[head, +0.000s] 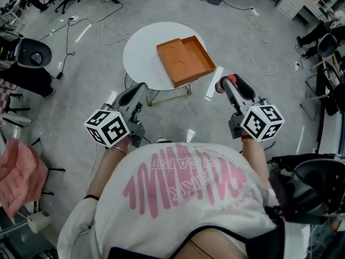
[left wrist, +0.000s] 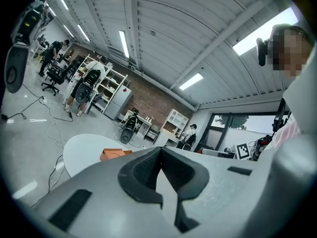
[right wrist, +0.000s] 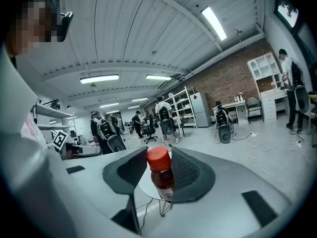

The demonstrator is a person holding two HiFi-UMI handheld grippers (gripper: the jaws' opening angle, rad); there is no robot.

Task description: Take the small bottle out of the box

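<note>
Bottle out of box, pinched in right gripper

Left gripper (head: 141, 87): jaws pressed together at the tips, nothing between them, idle. Ahead of it and a little to its right is the round white table (head: 139, 55) with the orange box (head: 183, 61) open on it. Both round recesses look empty, and the box sits well apart from either gripper.

Right gripper (head: 223, 83): jaws partly spread and pinching the small bottle (head: 221, 84) high up, pads on the neck just under the cap. The box is ahead and to this gripper's left. The bottle seems to hang off the table edge, over bare floor.

Risks, my read:
- The grip is narrow and sits high, so the body could swing or slide down if the pads ease off.
- With no table under it, a drop would reach the floor and could roll among the cables.
- A fast swing would make slipping likelier.

Bottle look: small, upright, bright red screw cap, dark red-brown contents. There is a pale label lower down, print too small to read.
</note>
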